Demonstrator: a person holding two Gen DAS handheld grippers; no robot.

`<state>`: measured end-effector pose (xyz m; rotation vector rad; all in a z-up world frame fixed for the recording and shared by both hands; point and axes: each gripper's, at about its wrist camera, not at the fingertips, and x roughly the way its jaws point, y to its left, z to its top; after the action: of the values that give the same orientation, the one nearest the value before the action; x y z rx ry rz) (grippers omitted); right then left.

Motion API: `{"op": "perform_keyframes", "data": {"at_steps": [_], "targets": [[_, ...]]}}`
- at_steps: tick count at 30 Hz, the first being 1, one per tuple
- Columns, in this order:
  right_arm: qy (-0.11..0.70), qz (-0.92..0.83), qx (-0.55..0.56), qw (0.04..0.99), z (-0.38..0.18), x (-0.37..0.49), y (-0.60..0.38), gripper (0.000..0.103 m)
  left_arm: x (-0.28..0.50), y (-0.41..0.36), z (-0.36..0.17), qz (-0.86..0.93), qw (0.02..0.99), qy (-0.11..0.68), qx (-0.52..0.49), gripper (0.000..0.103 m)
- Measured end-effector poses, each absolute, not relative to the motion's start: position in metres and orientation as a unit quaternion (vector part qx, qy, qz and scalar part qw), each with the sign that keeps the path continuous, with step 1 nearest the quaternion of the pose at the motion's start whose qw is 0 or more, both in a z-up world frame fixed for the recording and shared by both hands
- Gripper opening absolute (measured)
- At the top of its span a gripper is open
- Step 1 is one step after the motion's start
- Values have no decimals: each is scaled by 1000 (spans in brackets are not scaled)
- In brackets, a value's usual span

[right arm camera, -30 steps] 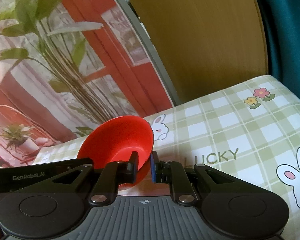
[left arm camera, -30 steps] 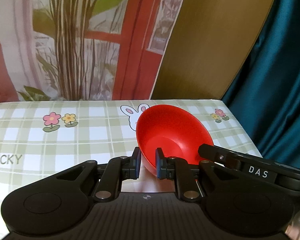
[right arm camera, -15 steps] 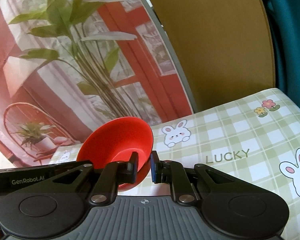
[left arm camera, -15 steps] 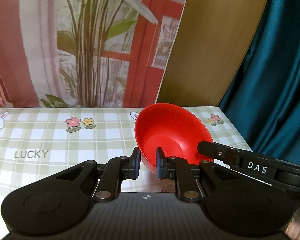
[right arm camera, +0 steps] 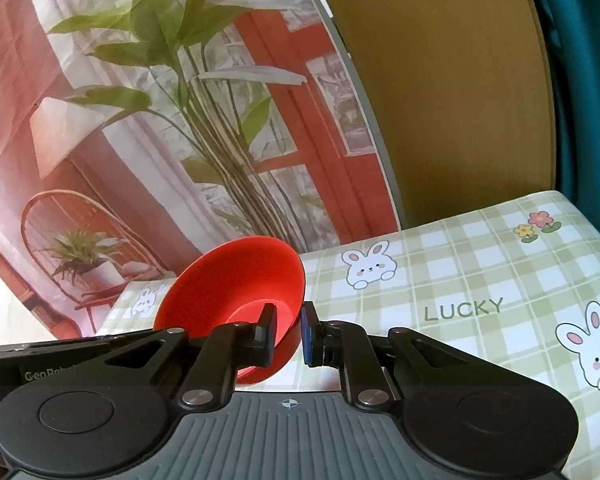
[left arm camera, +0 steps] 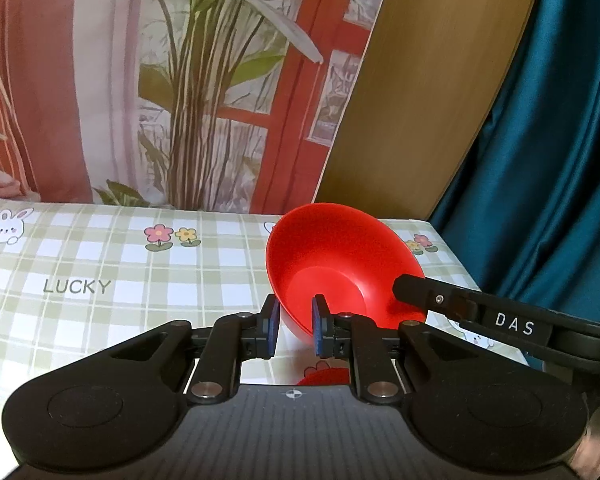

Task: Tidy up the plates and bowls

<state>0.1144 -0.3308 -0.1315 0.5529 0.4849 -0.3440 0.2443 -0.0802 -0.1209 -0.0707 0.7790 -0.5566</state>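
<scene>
A red bowl [left arm camera: 340,264] is held tilted above the checked tablecloth [left arm camera: 100,272]. My left gripper [left arm camera: 294,326] is shut on its near-left rim, one finger inside and one outside. My right gripper [right arm camera: 288,334] is shut on the opposite rim of the same bowl [right arm camera: 236,280], which tilts toward the left in the right wrist view. The right gripper's body, marked DAS [left arm camera: 512,324], reaches in from the right in the left wrist view. The left gripper's body [right arm camera: 60,360] shows at the left in the right wrist view.
The table is covered by a green checked cloth with bunnies, flowers and the word LUCKY [right arm camera: 464,308]. A printed backdrop with plants [left arm camera: 180,100], a wooden panel [left arm camera: 420,100] and a teal curtain [left arm camera: 548,160] stand behind. The table's right edge [left arm camera: 456,256] is close.
Both grippers have carried the bowl to the right and slightly back from the wall; more tablecloth and the LUCKY print have come into the left wrist view. Grip is unchanged.
</scene>
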Motion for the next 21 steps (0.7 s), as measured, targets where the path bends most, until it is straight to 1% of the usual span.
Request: {"op": "perform_keyframes", "data": {"at_steps": [21], "targets": [[250,-164,267,916,-132,91,-316,14,218,-73,-120,-268,888,371,-48,18]]}}
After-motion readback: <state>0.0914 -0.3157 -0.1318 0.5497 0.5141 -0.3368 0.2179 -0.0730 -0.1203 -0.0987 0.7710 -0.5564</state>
